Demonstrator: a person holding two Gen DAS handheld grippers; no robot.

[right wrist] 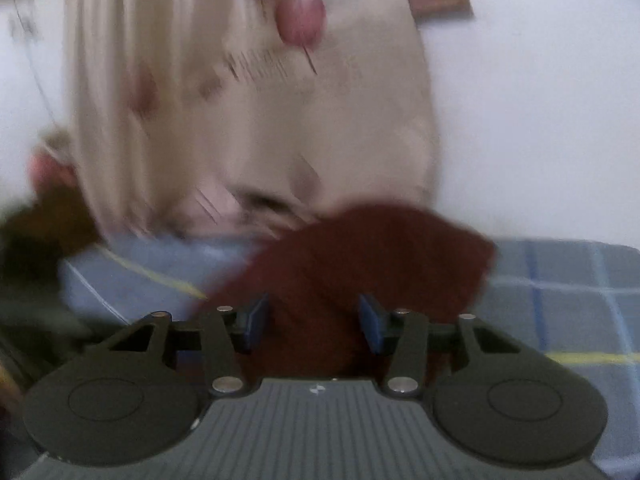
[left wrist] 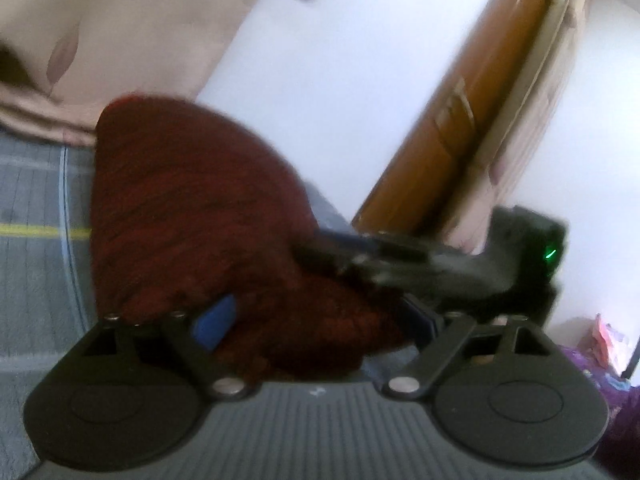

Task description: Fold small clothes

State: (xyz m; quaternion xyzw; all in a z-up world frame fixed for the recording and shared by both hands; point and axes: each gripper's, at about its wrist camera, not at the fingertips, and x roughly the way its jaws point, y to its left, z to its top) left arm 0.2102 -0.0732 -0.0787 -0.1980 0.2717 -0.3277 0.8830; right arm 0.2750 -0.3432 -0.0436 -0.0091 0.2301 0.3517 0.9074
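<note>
A dark red knitted garment hangs lifted above the grey checked bed cover. In the left wrist view it drapes over my left gripper; one blue pad shows beside the cloth, the other is hidden, and the jaws stand wide. The right gripper reaches in from the right and touches the cloth's edge. In the right wrist view the garment lies between the blue pads of my right gripper, which stand apart around a thick bunch of cloth. Both views are blurred.
A beige curtain hangs behind the bed. A brown wooden door stands at the right by a white wall. Pink and purple items lie low at the right. The bed cover extends right.
</note>
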